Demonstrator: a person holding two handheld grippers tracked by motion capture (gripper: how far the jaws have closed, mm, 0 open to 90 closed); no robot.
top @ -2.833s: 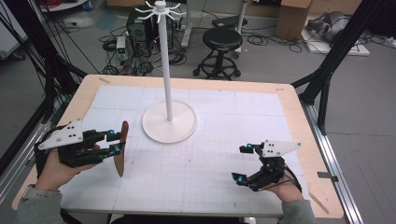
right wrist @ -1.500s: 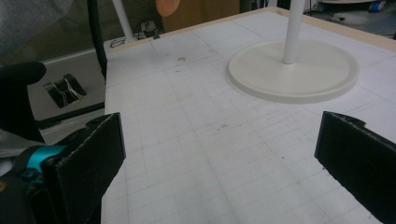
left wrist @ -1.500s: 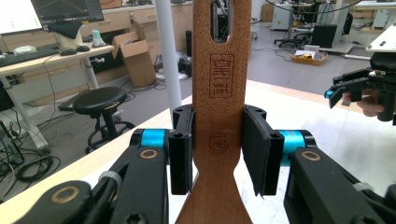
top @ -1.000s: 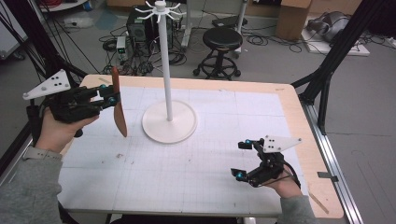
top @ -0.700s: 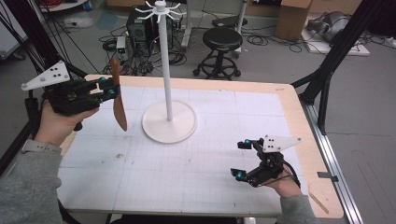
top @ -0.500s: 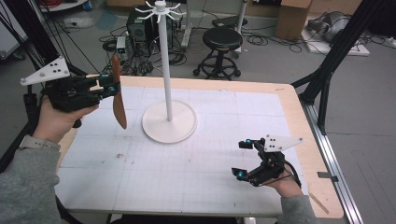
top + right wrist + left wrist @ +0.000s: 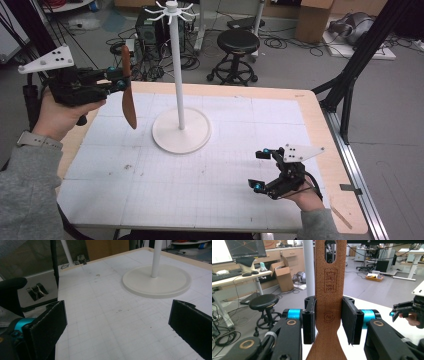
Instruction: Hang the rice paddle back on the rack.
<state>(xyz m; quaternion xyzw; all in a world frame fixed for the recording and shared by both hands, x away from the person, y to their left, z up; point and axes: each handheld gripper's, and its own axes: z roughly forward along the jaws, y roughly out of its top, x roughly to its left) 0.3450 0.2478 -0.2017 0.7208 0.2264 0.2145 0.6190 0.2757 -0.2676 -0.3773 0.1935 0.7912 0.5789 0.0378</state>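
My left gripper (image 7: pixel 120 82) is raised over the table's far left corner, shut on a brown wooden spatula (image 7: pixel 128 90) that hangs blade down. In the left gripper view the spatula's handle (image 7: pixel 329 290) stands upright between the two pads, its hanging slot at the top, with the stand's pole (image 7: pixel 309 267) just behind it. The white rack stand (image 7: pixel 181 131) has a round base, a tall pole and hooks at the top (image 7: pixel 171 9). My right gripper (image 7: pixel 260 170) rests low near the table's front right, open and empty; its view looks across the mat to the stand's base (image 7: pixel 156 281).
A white gridded mat (image 7: pixel 200 175) covers the wooden table (image 7: pixel 320 130). Behind the table stand a black stool (image 7: pixel 239 45), cables and boxes on the floor. A black frame leg (image 7: pixel 350 75) rises at the right.
My left hand has lifted the spatula from near the front left of the mat up and toward the far left corner, still rising slightly. The right gripper has stayed in place.
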